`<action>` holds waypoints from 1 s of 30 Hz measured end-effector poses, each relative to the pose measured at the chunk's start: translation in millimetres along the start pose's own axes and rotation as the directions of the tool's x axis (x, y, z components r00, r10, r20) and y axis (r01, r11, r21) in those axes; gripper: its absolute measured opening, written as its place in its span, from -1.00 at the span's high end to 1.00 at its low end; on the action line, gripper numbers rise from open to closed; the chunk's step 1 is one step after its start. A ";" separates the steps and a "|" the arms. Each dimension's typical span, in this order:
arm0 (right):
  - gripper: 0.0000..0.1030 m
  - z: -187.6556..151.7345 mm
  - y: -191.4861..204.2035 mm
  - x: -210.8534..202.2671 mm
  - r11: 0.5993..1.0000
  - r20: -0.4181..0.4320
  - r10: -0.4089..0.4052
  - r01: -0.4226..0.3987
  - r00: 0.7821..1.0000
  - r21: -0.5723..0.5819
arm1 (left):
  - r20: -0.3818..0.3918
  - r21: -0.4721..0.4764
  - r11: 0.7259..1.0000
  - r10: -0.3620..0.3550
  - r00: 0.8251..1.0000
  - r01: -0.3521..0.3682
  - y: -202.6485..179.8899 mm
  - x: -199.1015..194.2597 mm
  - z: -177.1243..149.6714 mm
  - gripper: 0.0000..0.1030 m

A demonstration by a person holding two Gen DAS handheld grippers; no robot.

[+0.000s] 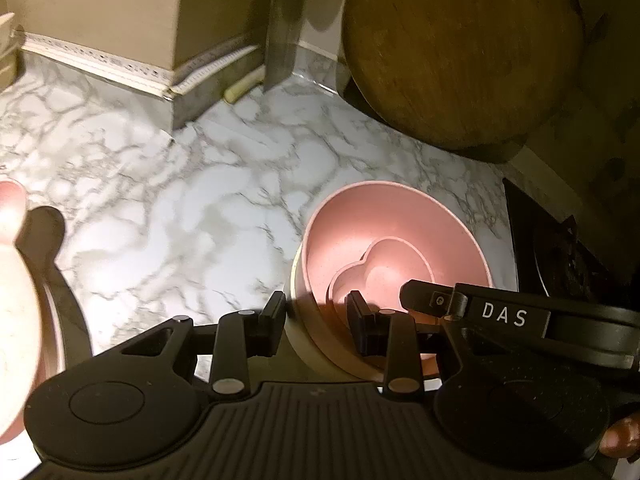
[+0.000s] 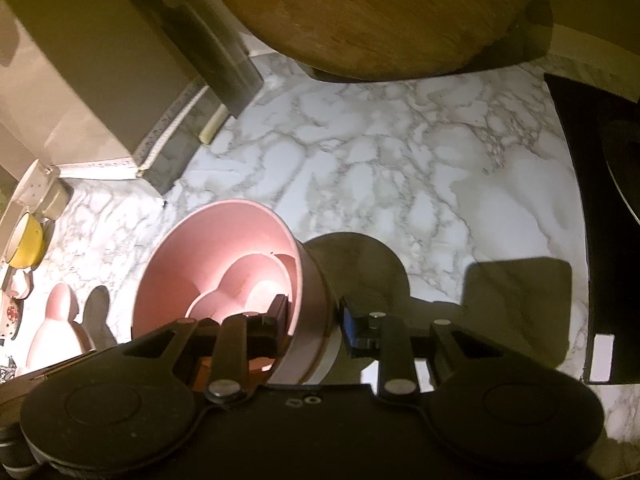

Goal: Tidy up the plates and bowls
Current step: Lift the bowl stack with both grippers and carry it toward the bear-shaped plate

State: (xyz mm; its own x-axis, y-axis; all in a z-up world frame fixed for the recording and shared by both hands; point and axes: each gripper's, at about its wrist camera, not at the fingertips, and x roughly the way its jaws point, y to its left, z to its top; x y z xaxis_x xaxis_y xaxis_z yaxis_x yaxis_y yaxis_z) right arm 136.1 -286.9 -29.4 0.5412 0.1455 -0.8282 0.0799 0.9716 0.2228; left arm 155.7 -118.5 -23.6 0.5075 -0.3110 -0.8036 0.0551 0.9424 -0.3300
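A pink bowl (image 1: 400, 236) holds a small pink heart-shaped dish (image 1: 380, 276) and sits nested in a cream bowl (image 1: 304, 340). It is lifted and tilted above the marble counter (image 1: 200, 208). My left gripper (image 1: 316, 316) straddles the near rim of the stack, one finger outside and one inside. My right gripper (image 2: 314, 320) straddles the rim of the same pink bowl (image 2: 212, 248) from the other side, and its arm (image 1: 520, 316) shows in the left wrist view. A pink rabbit-shaped plate (image 2: 56, 328) lies on the counter at the left.
A round wooden board (image 1: 460, 48) leans at the back. A beige box (image 1: 100, 12) stands at the back left. A black stove (image 2: 608, 220) lies to the right. A yellow cup (image 2: 26, 244) and other dishes sit at the far left.
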 end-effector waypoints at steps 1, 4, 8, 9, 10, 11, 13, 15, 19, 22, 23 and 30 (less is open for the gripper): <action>0.48 0.1 4.1 -2.3 1.000 0.005 0.004 -0.004 1.000 -0.008 | 0.005 -0.003 1.000 0.003 1.000 -0.003 2.0 -3.8 0.2 0.37; 0.48 0.5 15.2 -7.7 1.000 0.013 0.015 -0.015 1.000 -0.023 | 0.018 -0.010 1.000 0.012 1.000 -0.012 8.6 -14.2 0.8 0.37; 0.48 0.9 32.2 -12.6 0.998 0.022 0.028 -0.026 0.999 -0.050 | 0.033 -0.022 0.999 0.028 0.999 -0.027 19.2 -28.7 1.9 0.37; 0.48 1.2 36.8 -13.9 0.998 0.024 0.031 -0.029 0.999 -0.057 | 0.037 -0.024 0.999 0.032 0.999 -0.031 22.3 -32.3 2.4 0.37; 0.48 1.4 42.1 -15.3 0.997 0.028 0.034 -0.032 0.999 -0.067 | 0.042 -0.028 0.999 0.036 0.998 -0.035 25.6 -36.4 2.6 0.37; 0.48 1.5 47.8 -16.7 0.996 0.030 0.038 -0.036 0.999 -0.077 | 0.048 -0.032 0.999 0.041 0.998 -0.040 28.9 -40.8 2.9 0.37; 0.48 1.3 59.0 -19.3 0.994 0.034 0.047 -0.043 0.998 -0.098 | 0.056 -0.041 0.998 0.052 0.997 -0.050 36.0 -48.5 4.0 0.37; 0.48 0.8 71.4 -20.6 0.992 0.032 0.053 -0.049 0.998 -0.120 | 0.064 -0.051 0.997 0.064 0.996 -0.061 43.6 -55.9 4.9 0.37; 0.48 -1.9 94.7 -22.7 0.986 0.031 0.071 -0.065 0.997 -0.157 | 0.083 -0.069 0.994 0.090 0.993 -0.084 59.9 -70.7 5.8 0.37; 0.48 -4.0 111.5 -23.0 0.980 0.029 0.086 -0.079 0.996 -0.181 | 0.088 -0.089 0.991 0.104 0.991 -0.096 73.7 -80.4 5.0 0.37; 0.48 -4.7 116.5 -22.9 0.979 0.028 0.090 -0.083 0.996 -0.188 | 0.090 -0.096 0.990 0.110 0.990 -0.102 78.3 -83.6 4.5 0.37; 0.48 -13.1 155.2 -18.0 0.965 0.011 0.124 -0.118 0.992 -0.233 | 0.103 -0.140 0.981 0.150 0.983 -0.135 111.9 -104.8 -3.5 0.37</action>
State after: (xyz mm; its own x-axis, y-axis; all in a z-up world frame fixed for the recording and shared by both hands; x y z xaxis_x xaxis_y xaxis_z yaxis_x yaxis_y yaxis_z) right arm 127.7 -136.2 13.3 0.5561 0.2630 -0.7884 -0.1821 0.9641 0.1932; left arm 105.7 19.1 22.0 0.5957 -0.1520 -0.7887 -0.1345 0.9492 -0.2845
